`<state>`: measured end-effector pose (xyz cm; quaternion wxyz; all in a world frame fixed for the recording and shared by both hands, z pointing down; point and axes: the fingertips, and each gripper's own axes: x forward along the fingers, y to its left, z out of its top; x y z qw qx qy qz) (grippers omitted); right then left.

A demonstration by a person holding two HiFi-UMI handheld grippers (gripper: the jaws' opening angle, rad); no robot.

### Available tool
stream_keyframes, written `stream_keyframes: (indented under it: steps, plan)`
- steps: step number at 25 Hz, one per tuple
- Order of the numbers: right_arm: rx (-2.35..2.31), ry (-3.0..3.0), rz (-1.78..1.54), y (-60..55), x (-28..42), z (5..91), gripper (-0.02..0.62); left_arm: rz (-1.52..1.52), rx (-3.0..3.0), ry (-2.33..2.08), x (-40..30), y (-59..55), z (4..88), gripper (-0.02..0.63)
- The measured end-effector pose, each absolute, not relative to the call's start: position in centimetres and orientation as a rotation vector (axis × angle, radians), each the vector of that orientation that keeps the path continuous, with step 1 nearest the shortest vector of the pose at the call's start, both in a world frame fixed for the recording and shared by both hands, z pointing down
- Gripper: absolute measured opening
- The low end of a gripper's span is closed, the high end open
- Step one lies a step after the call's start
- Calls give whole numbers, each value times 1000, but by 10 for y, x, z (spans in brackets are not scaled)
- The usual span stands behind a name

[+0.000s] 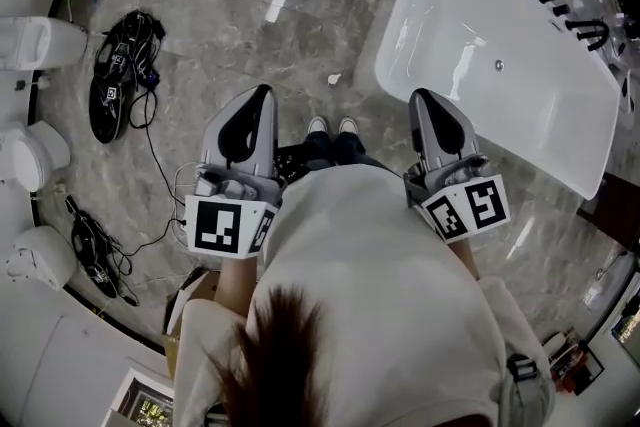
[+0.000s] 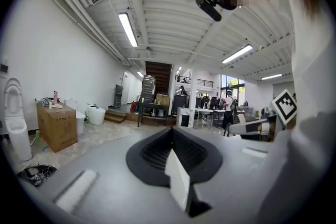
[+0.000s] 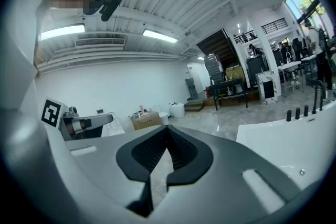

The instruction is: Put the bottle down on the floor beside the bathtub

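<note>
Head view: the left gripper [image 1: 264, 92] and right gripper [image 1: 423, 96] are held level in front of the person, each with its fingers pressed together and nothing between them. No bottle can be made out for certain. A small pale thing [image 1: 334, 78] lies on the floor [image 1: 250, 15] just left of the tub [image 1: 385, 65] and apart from both grippers. It may be the bottle, already set down, but it is too small to tell. If it is, I judge it light and stiff, likely smooth-sided, and easy to knock over or set rolling on the polished stone. The best hold would be around the middle of its body, with a gentle squeeze. The person's body hides the floor close underfoot, apart from the shoes [image 1: 332, 126].

Left gripper view: the fingers [image 2: 152, 149] meet at the tip with nothing held. The view looks out across the room. The floor by the tub is not shown, and the gripper's own body fills the lower part.

Right gripper view: the fingers [image 3: 186, 152] are likewise closed and empty. The tub's rim [image 3: 283, 134] shows at the right with its taps [image 3: 296, 113], but the floor beside it is cut off.
</note>
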<state>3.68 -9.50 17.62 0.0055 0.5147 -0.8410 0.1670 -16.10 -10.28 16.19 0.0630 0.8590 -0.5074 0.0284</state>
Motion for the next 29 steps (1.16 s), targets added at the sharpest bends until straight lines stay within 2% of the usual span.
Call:
stream_keyframes:
  steps: [29]
  plan:
    - [1641, -2651, 440, -91, 23, 165, -2, 33, 2611, -1535, -171, -98, 153, 49]
